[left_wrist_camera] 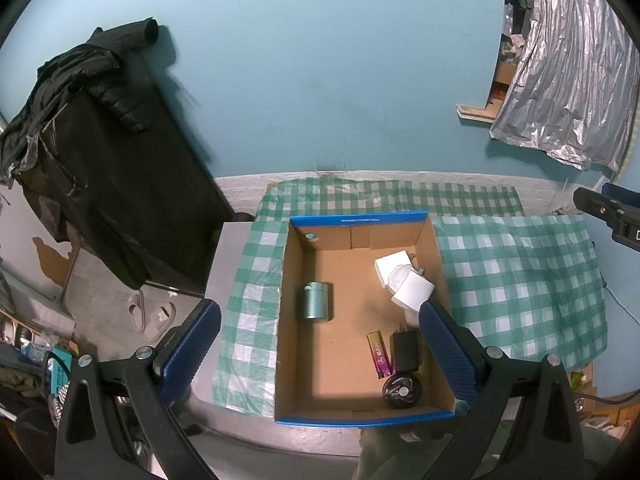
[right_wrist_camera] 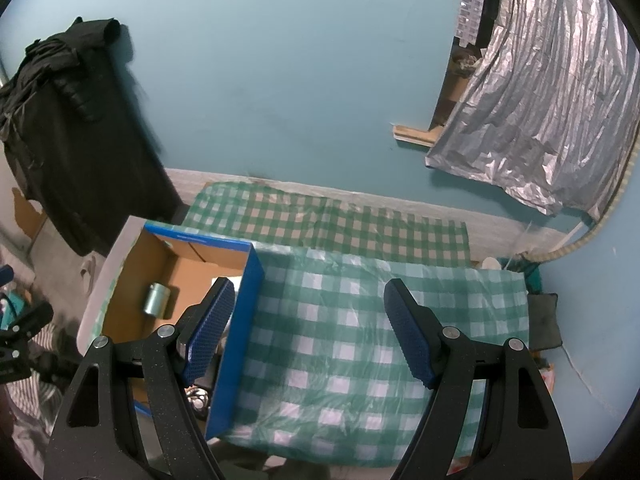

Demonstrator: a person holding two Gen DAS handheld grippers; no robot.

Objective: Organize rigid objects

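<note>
An open cardboard box (left_wrist_camera: 436, 280) with a blue rim sits on the green checked cloth (left_wrist_camera: 520, 280). Inside lie a teal metal cylinder (left_wrist_camera: 316, 300), white plug adapters (left_wrist_camera: 404, 284), a purple-and-yellow lighter (left_wrist_camera: 379, 354), a black charger (left_wrist_camera: 406, 350) and a round black item (left_wrist_camera: 401, 391). My left gripper (left_wrist_camera: 319, 308) hovers above the box, open, nothing between its fingers. My right gripper (right_wrist_camera: 310, 288) is open over bare cloth (right_wrist_camera: 340, 340), to the right of the box (right_wrist_camera: 240, 340); its tip shows at the left wrist view's right edge (left_wrist_camera: 612, 216). The cylinder (right_wrist_camera: 156, 299) is also visible there.
Black clothes (left_wrist_camera: 100, 160) hang on a rack at the left, with slippers (left_wrist_camera: 154, 316) on the floor below. A crinkled silver sheet (left_wrist_camera: 568, 80) hangs at the upper right. A dark cushion (right_wrist_camera: 544, 320) lies past the cloth's right edge. The teal wall stands behind the table.
</note>
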